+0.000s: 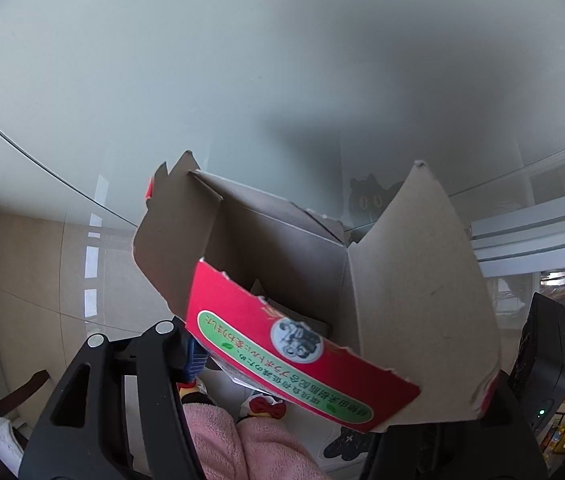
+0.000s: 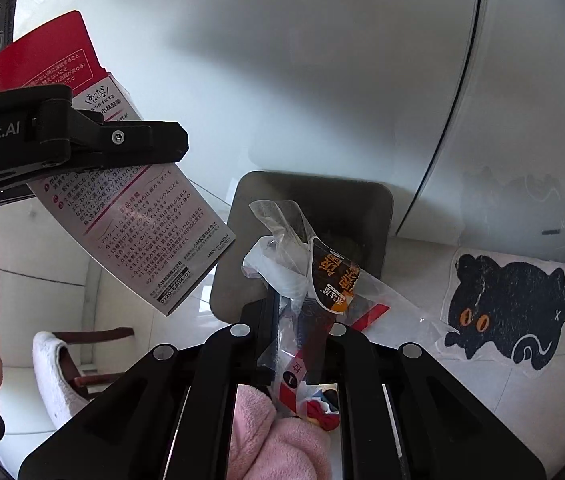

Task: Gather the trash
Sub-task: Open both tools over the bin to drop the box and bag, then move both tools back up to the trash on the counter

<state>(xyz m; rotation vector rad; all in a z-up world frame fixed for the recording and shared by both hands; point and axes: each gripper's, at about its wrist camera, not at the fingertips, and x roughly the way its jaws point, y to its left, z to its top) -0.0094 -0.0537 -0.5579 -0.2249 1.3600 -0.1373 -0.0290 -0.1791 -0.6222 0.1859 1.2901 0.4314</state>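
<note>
My left gripper (image 1: 306,364) is shut on a torn red and grey cardboard box (image 1: 322,280) and holds it in the air over the glass table (image 1: 242,80). The same box (image 2: 130,216) shows in the right wrist view with the left gripper (image 2: 82,148) clamped across it. My right gripper (image 2: 294,340) is shut on a crumpled clear plastic wrapper (image 2: 306,264) with an orange and black label. It holds the wrapper above a dark square trash bin (image 2: 314,200) on the floor.
A frosted glass table edge (image 2: 442,152) curves across the right. A black cat-shaped mat (image 2: 510,308) lies on the tiled floor. A chair with a white cover (image 2: 58,364) stands at the lower left. Pink fuzzy slippers (image 2: 274,436) show below the grippers.
</note>
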